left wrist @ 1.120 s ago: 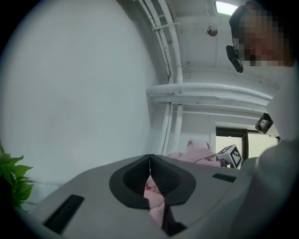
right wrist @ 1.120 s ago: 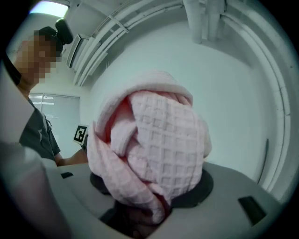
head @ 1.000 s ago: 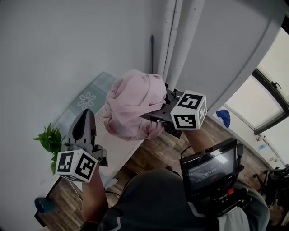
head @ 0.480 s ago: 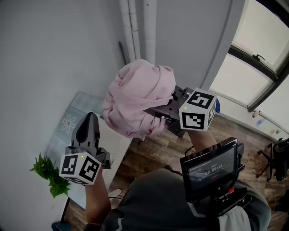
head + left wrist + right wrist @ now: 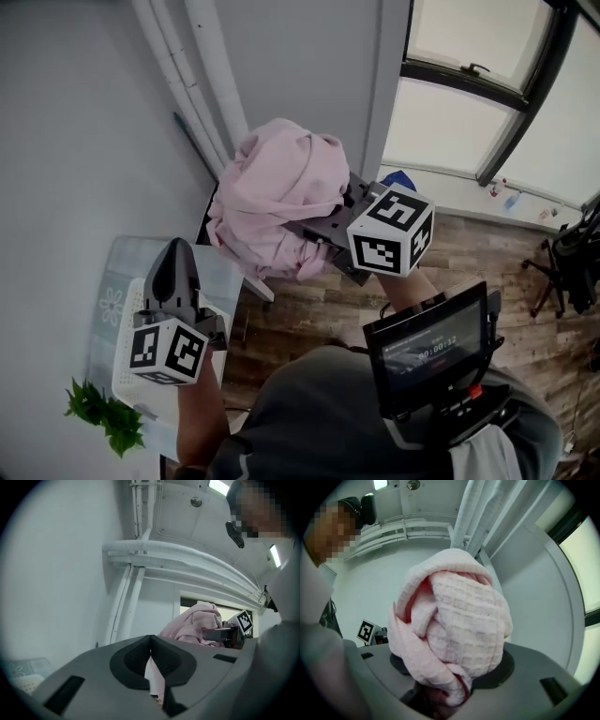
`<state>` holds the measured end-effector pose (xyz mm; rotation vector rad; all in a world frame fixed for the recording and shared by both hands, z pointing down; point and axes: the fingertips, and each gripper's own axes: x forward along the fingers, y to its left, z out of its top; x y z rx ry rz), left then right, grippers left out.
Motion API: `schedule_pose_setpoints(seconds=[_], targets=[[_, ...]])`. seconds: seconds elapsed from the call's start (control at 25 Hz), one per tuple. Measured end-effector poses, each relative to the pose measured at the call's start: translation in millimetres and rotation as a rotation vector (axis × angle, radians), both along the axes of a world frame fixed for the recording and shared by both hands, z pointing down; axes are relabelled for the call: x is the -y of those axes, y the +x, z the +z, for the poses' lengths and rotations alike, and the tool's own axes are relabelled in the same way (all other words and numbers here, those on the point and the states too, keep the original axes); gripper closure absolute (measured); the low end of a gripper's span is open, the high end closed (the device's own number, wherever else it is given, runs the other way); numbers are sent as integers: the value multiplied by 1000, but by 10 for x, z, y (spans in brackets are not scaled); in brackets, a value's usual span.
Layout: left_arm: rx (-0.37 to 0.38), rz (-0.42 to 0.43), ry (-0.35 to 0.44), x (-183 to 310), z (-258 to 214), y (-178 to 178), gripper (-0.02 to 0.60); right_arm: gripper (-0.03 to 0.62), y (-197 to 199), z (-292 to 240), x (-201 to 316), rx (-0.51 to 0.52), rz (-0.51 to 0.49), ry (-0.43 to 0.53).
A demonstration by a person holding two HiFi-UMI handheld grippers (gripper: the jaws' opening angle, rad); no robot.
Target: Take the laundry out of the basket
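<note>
Laundry (image 5: 281,202), a pink bundle, was up in the air, clamped in the right tool (image 5: 314,232). The left tool (image 5: 175,255) was closed and empty. Putting the bundle down seemed left to do.

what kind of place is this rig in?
Probably a lived-in room or small studio, not a factory floor: wood-plank floor, a big window, white pipes running up a plain wall, and a potted plant. The right gripper holds a pink towel.
</note>
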<state>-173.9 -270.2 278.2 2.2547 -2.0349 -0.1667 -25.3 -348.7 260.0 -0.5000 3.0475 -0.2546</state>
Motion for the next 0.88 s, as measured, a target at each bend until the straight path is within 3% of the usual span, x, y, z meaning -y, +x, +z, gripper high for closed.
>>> schedule_pose_setpoints(seconds=[0.4,0.56,0.88], targets=[[28,121,-86,319,511,318,571,306,280,431,124,-50,200,-2],[53,129,-116,375,640,372,572,306,361,546,116,-53,246,-11],[33,163,-133,405,696,450,572,306,440,667,107,-71,282,-14]])
